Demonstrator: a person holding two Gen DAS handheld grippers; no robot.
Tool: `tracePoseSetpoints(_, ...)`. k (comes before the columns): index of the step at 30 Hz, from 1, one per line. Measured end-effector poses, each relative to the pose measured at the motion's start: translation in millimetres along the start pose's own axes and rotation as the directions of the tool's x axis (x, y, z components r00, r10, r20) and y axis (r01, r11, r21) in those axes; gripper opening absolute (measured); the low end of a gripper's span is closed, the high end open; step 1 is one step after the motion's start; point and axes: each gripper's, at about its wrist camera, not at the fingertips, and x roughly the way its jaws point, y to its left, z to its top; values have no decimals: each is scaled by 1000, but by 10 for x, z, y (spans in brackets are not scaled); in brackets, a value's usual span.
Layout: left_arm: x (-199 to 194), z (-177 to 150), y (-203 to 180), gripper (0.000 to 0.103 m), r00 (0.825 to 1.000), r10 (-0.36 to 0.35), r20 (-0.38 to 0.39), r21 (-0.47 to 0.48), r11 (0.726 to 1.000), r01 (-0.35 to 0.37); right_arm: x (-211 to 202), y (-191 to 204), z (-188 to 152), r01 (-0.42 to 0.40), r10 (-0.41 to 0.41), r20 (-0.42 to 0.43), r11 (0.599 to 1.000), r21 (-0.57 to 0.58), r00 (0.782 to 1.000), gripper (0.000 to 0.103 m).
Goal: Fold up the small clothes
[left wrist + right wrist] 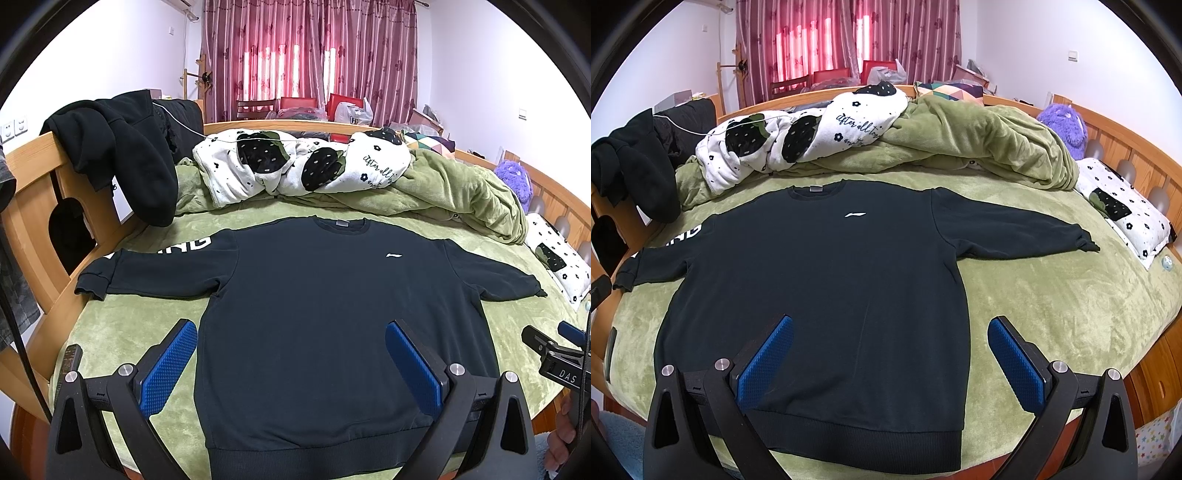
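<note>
Sweatshirt (325,314): sleeve lettering at 9 o'clock reads only "ING" in the left wrist view, the rest lost where the cloth folds. Hem corner at 7 o'clock hidden behind the left gripper (291,363) finger mount. In the right wrist view the cuff at 9 o'clock runs close to the frame edge.

Quilt (849,125): script reads "after all", the next words curl out of sight.

Right gripper (554,354): cut off at 3 o'clock of the left wrist view, only one blue pad tip showing.
</note>
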Motion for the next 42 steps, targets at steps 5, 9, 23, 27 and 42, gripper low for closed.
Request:
tracePoseSetpoints(5, -4, 0, -2, 102, 1000, -1, 0, -4, 1000, 1, -1, 2, 1, 0, 0, 0, 1000, 1, 1000, 103)
tracePoseSetpoints(9, -6, -2, -3, 102, 1000, -1, -1, -3, 1000, 1, -1, 0, 1, -1, 1, 0, 1000, 1, 1000, 103)
tracePoseSetpoints(23, -22, 5, 1, 102, 1000, 3, 0, 1, 1000, -3, -7, -5, 13, -4, 4, 1, 1000, 5, 1000, 103)
tracePoseSetpoints(27, -46, 26, -18, 102, 1000, 16, 12, 12, 1000, -16, 10, 56, -49, -15, 14, 4, 1000, 11, 1000, 103)
tracePoseSetpoints(42, 214, 115, 180, 102, 1000, 21, -17, -40, 999, -21, -4, 67, 67, -26, 28, 39, 999, -39, 999, 103)
